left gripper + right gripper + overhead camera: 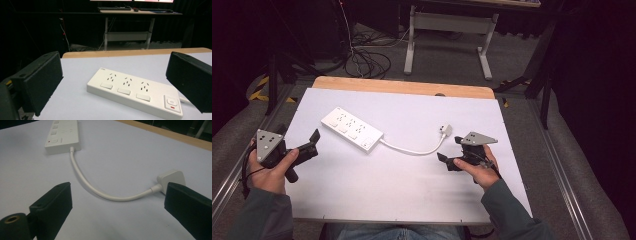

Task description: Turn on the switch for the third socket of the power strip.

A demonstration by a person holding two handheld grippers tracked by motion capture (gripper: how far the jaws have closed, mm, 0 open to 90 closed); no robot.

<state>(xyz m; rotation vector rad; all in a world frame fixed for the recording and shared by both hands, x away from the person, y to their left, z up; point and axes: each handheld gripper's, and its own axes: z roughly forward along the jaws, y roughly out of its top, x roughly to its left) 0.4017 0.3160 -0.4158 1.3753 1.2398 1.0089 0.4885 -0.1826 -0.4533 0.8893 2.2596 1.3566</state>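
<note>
With both tongs spread and empty, the white power strip is seen lying mid-table between the left gripper and right gripper, whose jaws are probably best squared around the plug before closing.

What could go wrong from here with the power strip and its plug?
1. The right gripper, open, has the plug at one jaw's edge, not centred; closing now could nudge it aside.
2. The cord is short and curved; pulling the plug may drag the power strip.
3. The left gripper is open and off the strip, so nothing steadies it.
</note>
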